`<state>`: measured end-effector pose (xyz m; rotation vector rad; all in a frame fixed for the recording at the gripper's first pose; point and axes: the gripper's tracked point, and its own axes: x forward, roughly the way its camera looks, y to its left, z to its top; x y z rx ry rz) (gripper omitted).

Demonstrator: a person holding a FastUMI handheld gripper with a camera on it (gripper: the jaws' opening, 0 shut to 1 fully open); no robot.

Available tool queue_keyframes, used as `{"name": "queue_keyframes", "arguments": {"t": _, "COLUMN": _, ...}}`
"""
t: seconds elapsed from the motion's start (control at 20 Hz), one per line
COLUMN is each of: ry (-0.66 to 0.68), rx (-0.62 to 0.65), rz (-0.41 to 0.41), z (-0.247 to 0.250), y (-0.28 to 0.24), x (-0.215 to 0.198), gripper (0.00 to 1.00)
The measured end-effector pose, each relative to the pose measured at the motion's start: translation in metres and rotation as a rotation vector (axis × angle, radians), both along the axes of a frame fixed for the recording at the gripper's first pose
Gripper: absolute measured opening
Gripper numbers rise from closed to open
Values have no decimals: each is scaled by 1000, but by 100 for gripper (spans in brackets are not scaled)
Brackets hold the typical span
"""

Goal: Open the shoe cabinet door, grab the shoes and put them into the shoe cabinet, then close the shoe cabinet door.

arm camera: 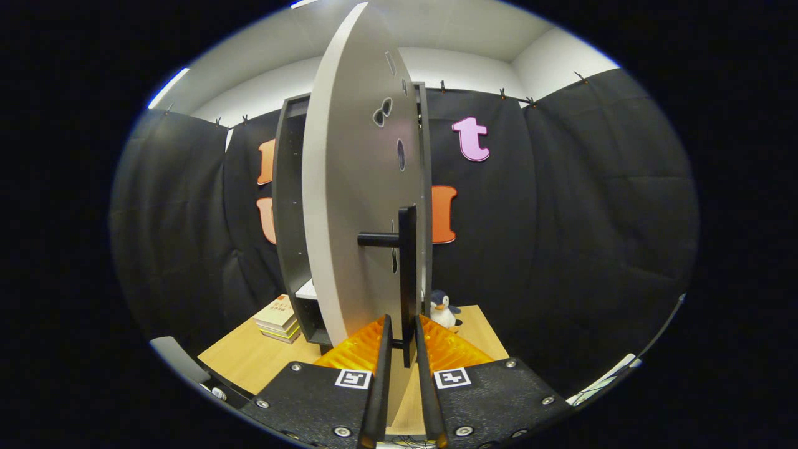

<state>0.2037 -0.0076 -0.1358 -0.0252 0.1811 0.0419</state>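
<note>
Door (361, 206) of the shoe cabinet (288, 212) stands swung out toward us, a smooth pale grey panel seen almost edge-on, its fisheye curve making it look bowed. One handle (406, 274) sticks out of it: a matte black bar, vertical, with a short round stub joining it to the panel. The gripper (403, 340) is right on that handle. Its two fingers (384, 349) are drawn close, one on each side of the bar's lower end, with the bar running down between them; they look to be pinching it, though I can't quite see whether both pads are touching.

Behind the door, to the left, there's the cabinet's dark grey carcass, a row of small peg holes down its inner wall and a white shelf low inside. It sits on a light wooden table (249, 358).

Further out: one stack of books (278, 319) lying flat on the table just left of the cabinet, and one small plush penguin (444, 310) standing just right of the door, beyond the fingers.
</note>
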Motion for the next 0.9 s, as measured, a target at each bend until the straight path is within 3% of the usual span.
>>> {"name": "queue_keyframes", "arguments": {"t": 0.25, "ry": 0, "rx": -22, "rz": -101, "z": -1, "y": -16, "x": -3, "gripper": 17}}
{"name": "queue_keyframes", "arguments": {"t": 0.7, "ry": -7, "rx": -35, "rz": -319, "z": 5, "y": -44, "x": -28, "gripper": 17}}
{"name": "queue_keyframes", "arguments": {"t": 0.9, "ry": -16, "rx": -16, "rz": -345, "z": 7, "y": -19, "x": -41, "gripper": 17}}
